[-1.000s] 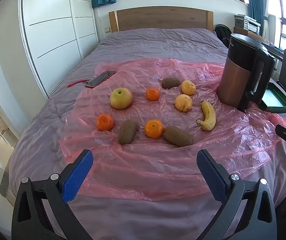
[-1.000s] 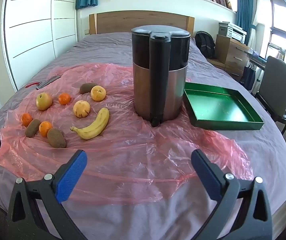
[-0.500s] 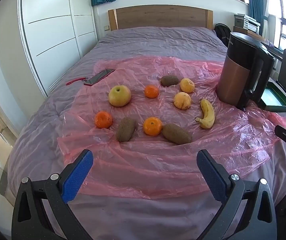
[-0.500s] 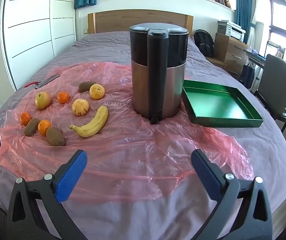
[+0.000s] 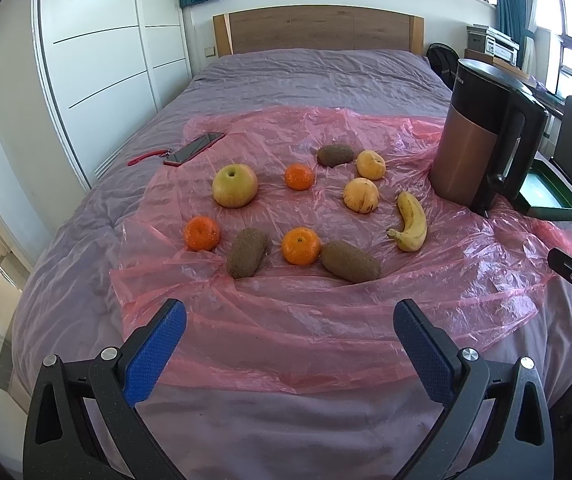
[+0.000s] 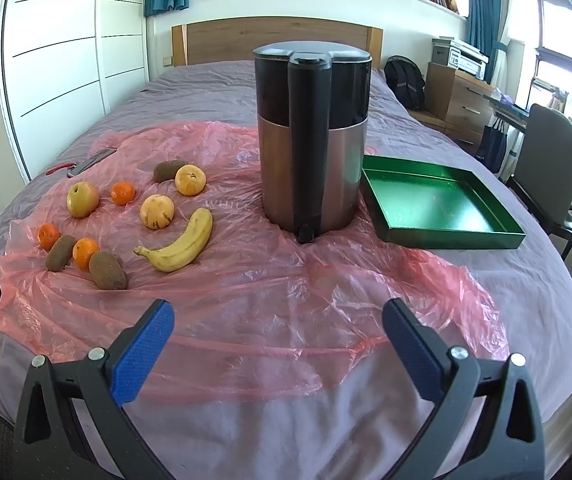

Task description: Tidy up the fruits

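On the bed point(image 5: 318, 76): three kiwis point(image 5: 350, 261), three tangerines point(image 5: 301, 245), one banana point(image 5: 410, 222); both jaws wide, empty.

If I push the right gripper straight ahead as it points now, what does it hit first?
Probably the kettle, standing dead ahead of the open right gripper. Only crumpled pink plastic sheet lies before it. If the line dips, it would meet the sheet first; depth is unclear.

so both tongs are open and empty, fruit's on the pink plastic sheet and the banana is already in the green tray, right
Not quite. The banana is not in the green tray; it lies on the pink plastic sheet with the other fruit, as the right wrist view shows. The left tongs and right tongs are open and empty.
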The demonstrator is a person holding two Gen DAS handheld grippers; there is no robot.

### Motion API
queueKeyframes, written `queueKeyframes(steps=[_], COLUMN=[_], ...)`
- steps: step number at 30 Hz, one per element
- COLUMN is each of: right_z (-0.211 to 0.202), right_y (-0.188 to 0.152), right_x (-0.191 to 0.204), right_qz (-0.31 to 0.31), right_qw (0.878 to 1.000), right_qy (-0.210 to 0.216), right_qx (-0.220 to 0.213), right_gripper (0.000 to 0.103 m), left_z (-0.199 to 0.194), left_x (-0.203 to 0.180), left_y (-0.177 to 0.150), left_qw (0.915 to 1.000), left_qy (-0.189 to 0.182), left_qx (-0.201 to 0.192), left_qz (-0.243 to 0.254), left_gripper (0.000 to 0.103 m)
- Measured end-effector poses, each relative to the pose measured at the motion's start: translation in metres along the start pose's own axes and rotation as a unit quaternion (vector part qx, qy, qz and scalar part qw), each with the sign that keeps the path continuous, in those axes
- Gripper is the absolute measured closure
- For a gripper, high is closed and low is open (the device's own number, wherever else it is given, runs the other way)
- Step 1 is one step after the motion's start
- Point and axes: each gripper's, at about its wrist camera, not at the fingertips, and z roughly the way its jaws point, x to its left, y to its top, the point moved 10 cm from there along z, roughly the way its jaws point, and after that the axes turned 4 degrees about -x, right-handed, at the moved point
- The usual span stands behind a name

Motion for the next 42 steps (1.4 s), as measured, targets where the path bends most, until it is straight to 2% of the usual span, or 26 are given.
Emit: queueKeyframes(steps=[10, 19, 42], right_z=[-0.001, 0.002, 0.006], right_y=[0.001, -0.01, -0.013], right_x=[0.004, -0.009, 0.001], right_qz=[0.0, 0.011, 0.018], right_qw=[1.0, 1.0, 1.0], right_qy=[0.0, 0.006, 0.009], right_qx=[0.002, 0.004, 0.017], right_gripper=[0.0, 0.0, 0.0], left_z=[0.0, 0.001, 0.013], left_x=[-0.001, -0.004, -0.004], left_y=[-0.001, -0.001, -0.007], left_qw=[1.0, 1.0, 0.9996], left_qy=[0.0, -0.003, -0.009], left_qx=[0.002, 0.005, 0.023], left_qz=[-0.001, -0.004, -0.012], left_gripper=[0.001, 0.001, 0.001])
